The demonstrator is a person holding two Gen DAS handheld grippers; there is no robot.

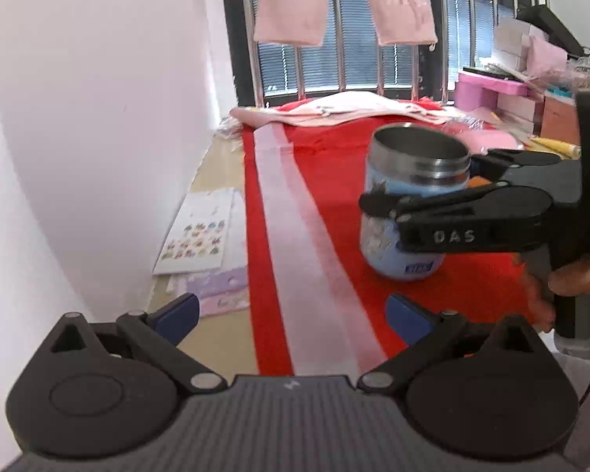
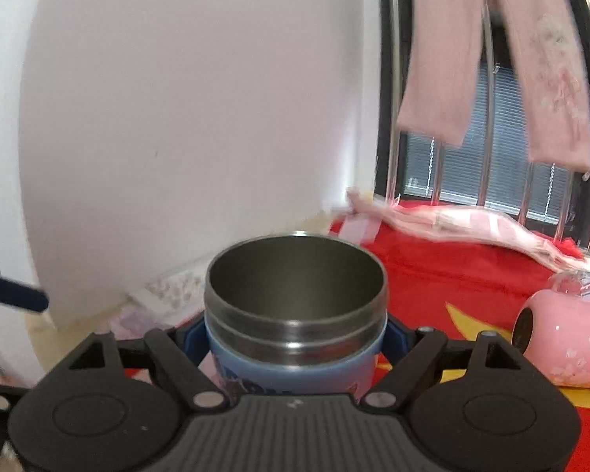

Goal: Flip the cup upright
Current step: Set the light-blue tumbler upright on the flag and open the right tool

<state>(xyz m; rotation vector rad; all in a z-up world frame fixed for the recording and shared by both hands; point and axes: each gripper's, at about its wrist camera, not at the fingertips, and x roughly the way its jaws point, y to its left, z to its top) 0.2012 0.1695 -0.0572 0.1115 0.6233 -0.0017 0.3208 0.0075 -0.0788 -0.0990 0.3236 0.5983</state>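
Right gripper (image 2: 295, 338) clamped on the blue cup (image 1: 411, 200), mouth-up at frame right over the red cloth (image 1: 326, 165); left gripper (image 1: 291, 310) spread, idle; lower it level, then release.

White wall (image 1: 98, 118), barred window (image 1: 354, 67) with hanging pink cloths (image 1: 291, 4), red-covered table (image 1: 326, 181).
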